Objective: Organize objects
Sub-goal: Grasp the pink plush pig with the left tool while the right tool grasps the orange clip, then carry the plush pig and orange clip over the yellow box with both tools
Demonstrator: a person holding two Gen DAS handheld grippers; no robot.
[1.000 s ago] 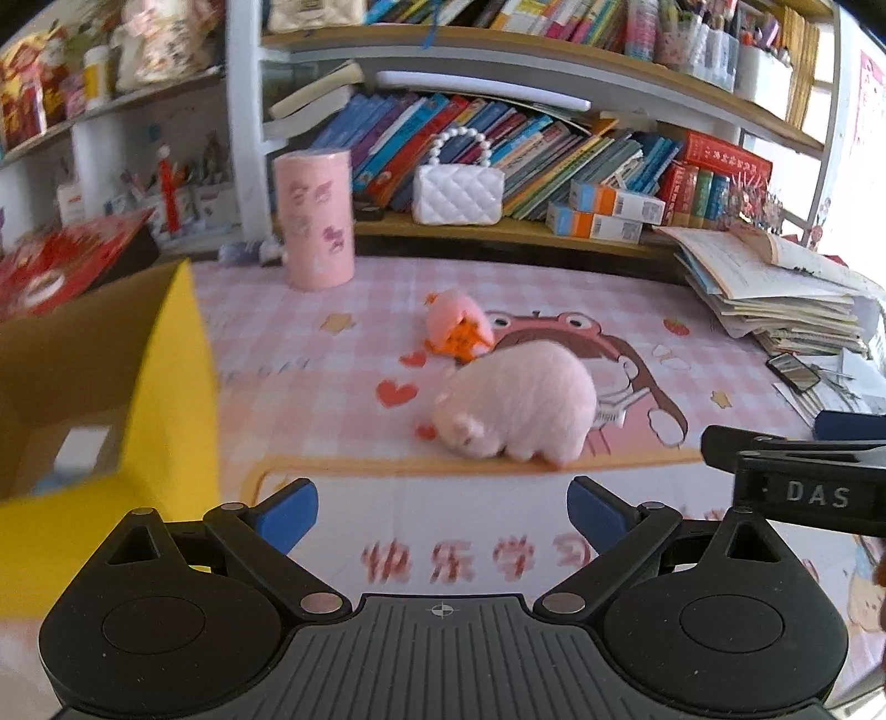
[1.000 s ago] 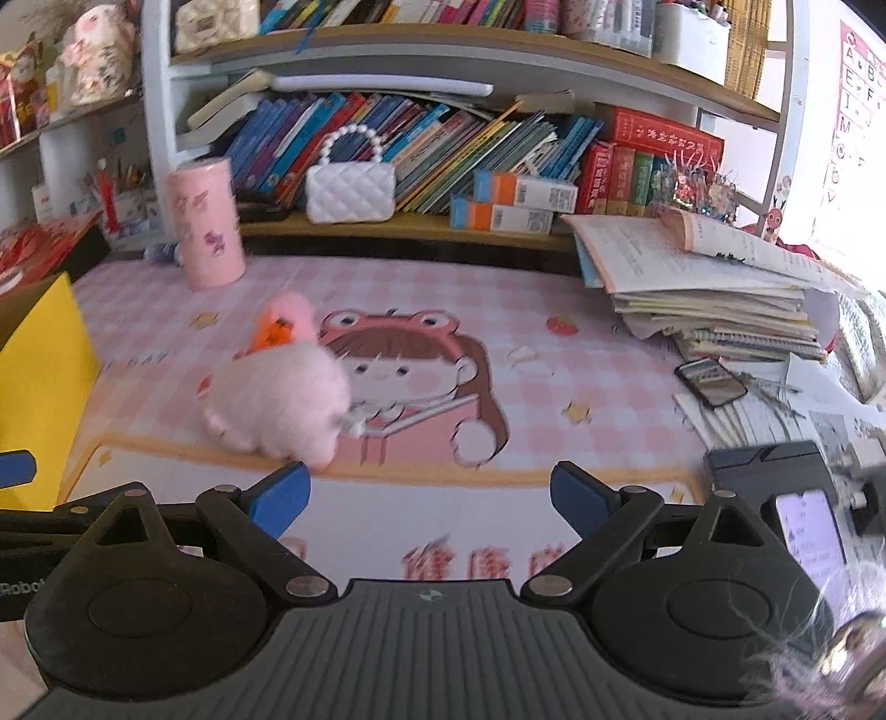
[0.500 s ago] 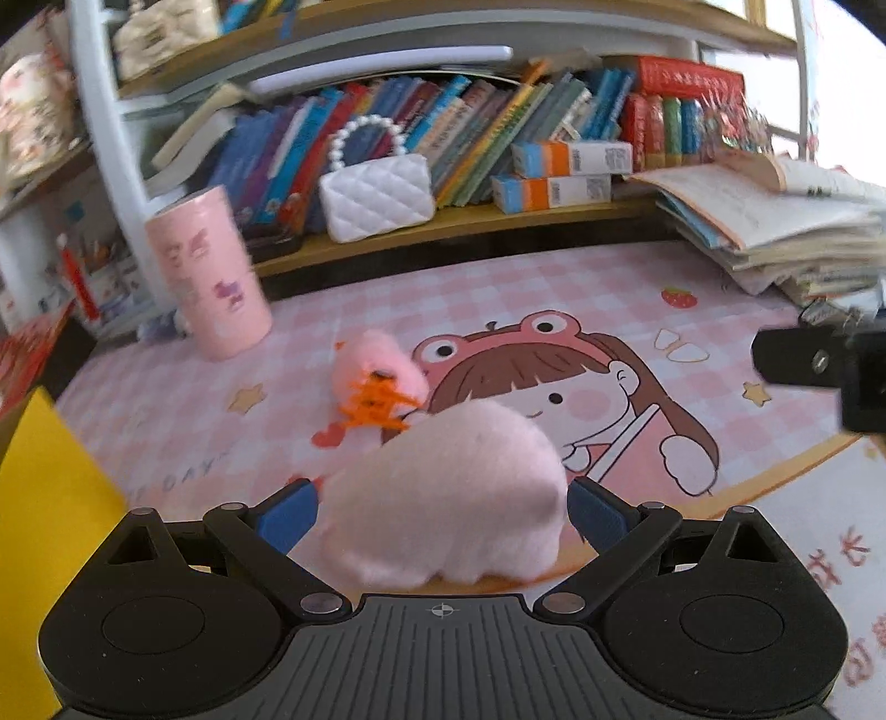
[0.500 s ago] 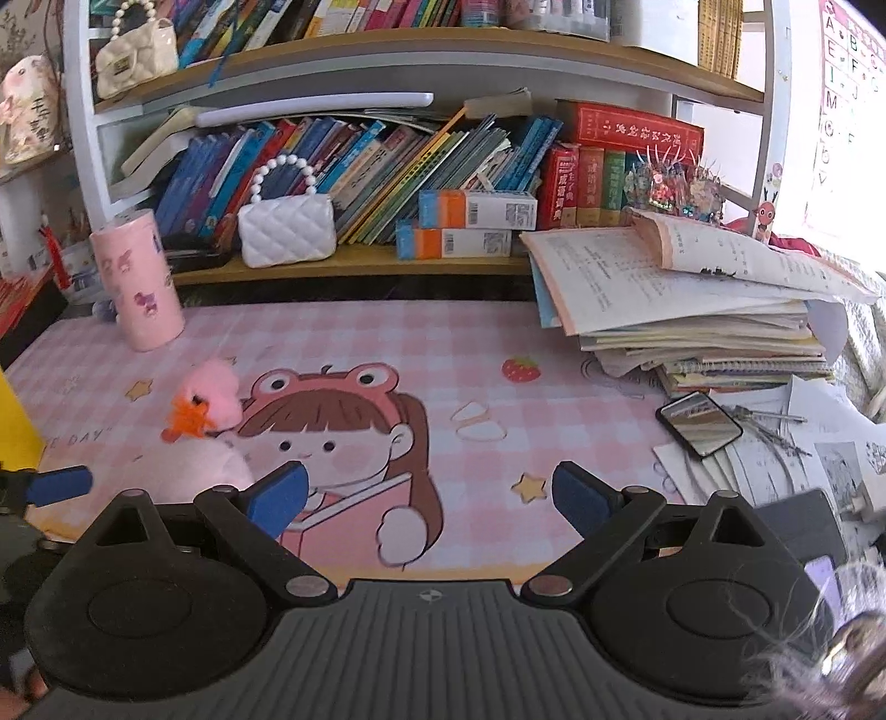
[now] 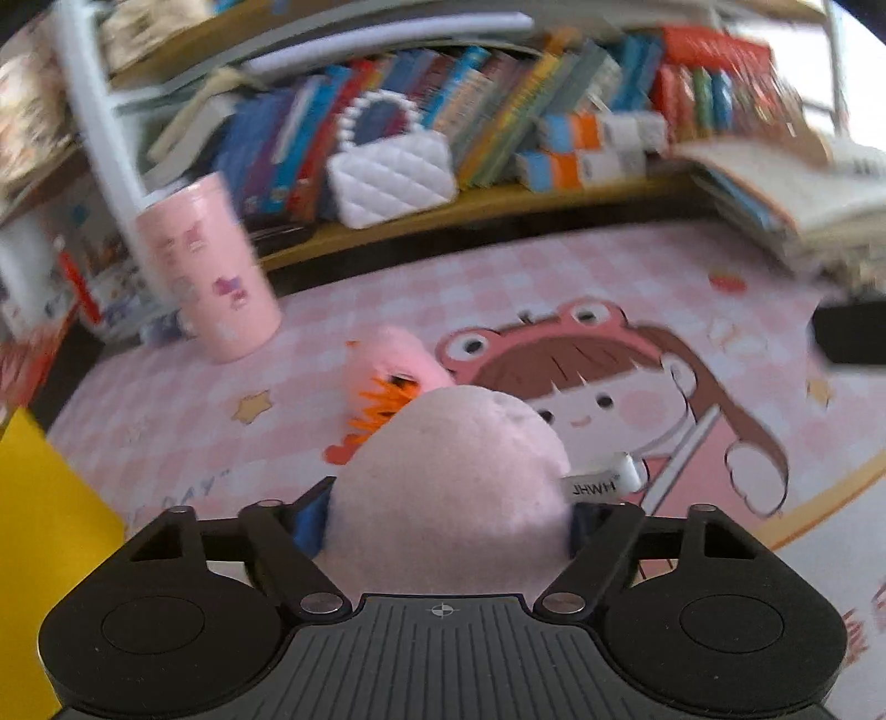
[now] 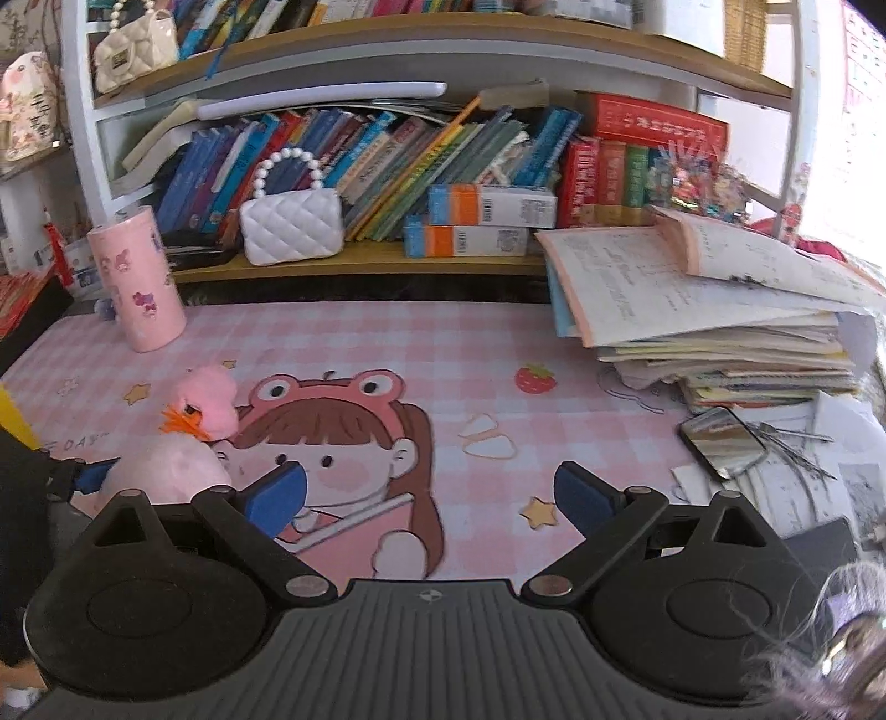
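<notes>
**Plush caught between closing jaws on crowded pink desk**

Seen pressed from both sides: one pale pink plush (image 5: 448, 476), lying on the pink checked mat (image 5: 581, 288) and gripped by the left gripper (image 5: 446, 520), jaws just drawn in against its flanks, blue pads sunk into the fur. White sewn tag sticking out on the plush's right. Touching its far side, a second, smaller plush (image 5: 396, 360), brighter pink with orange fringe. Two soft toys in all, both near the mat's left half.

Hanging over the cartoon girl print, the right gripper (image 6: 429, 493), fingers spread wide with nothing between them.

Standing near the mat's back left corner: one pink cup (image 6: 135, 282), upright, well apart from the toys. Behind it, on the low shelf (image 6: 365, 260): one white quilted purse (image 6: 290, 224) with a bead handle, a leaning row of books, two orange-and-blue boxes (image 6: 487, 219) stacked. Higher up, a second, cream purse (image 6: 135, 47).

Crowding the right edge: a tall heap of papers (image 6: 709, 321) overhanging the mat, one phone (image 6: 722, 443) face up just in front. At the left edge, one yellow box (image 5: 50, 543), its wall close beside the left gripper.

Left clear: the mat's middle and right front, from the strawberry print forward.
</notes>
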